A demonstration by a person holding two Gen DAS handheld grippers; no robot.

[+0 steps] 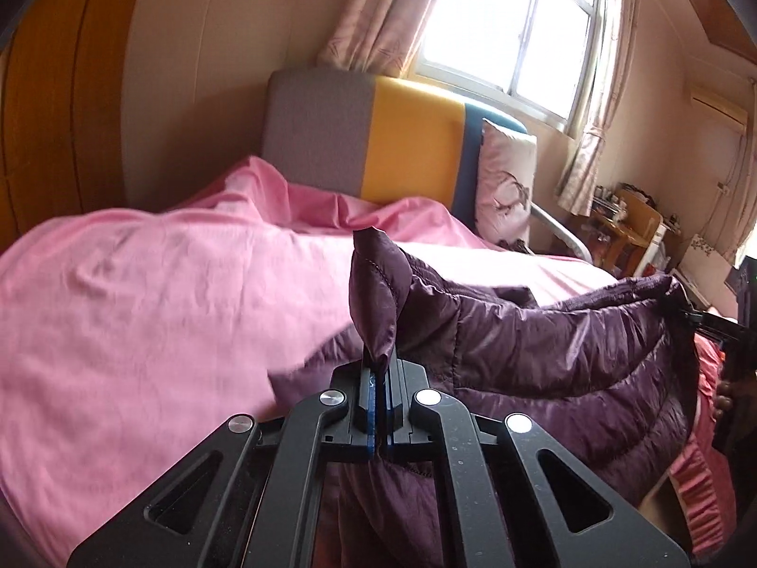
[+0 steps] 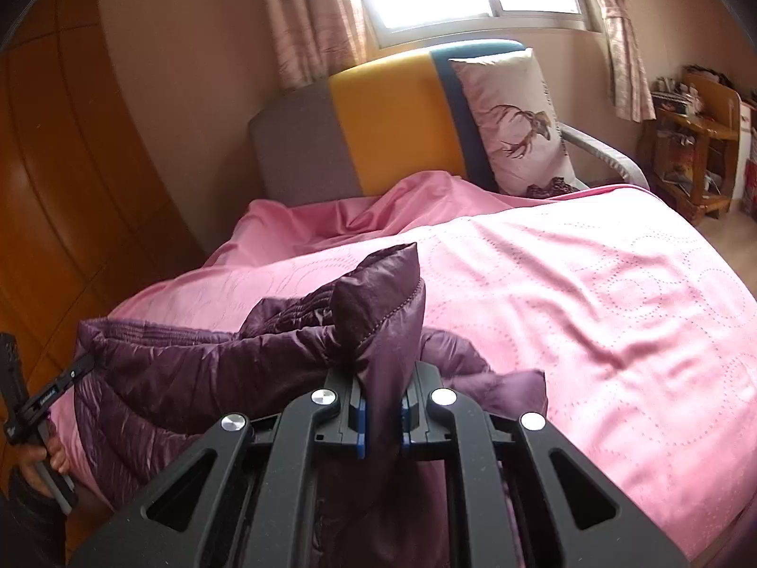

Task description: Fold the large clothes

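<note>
A dark purple quilted jacket (image 1: 544,345) hangs stretched between both grippers above the near edge of a pink-covered bed (image 1: 142,293). My left gripper (image 1: 377,369) is shut on one corner of the jacket, which sticks up between its fingers. My right gripper (image 2: 382,378) is shut on the other corner of the jacket (image 2: 227,369). The right gripper shows at the far right of the left wrist view (image 1: 709,324); the left gripper shows at the far left of the right wrist view (image 2: 71,374). The jacket's lower part droops below the grippers.
The bed has a grey, yellow and blue headboard (image 1: 402,142) with a deer-print pillow (image 2: 515,123) against it. A wooden wardrobe (image 2: 61,199) stands on the left. A window with curtains (image 1: 511,23) is behind the bed, and a cluttered wooden stand (image 2: 695,142) at the right.
</note>
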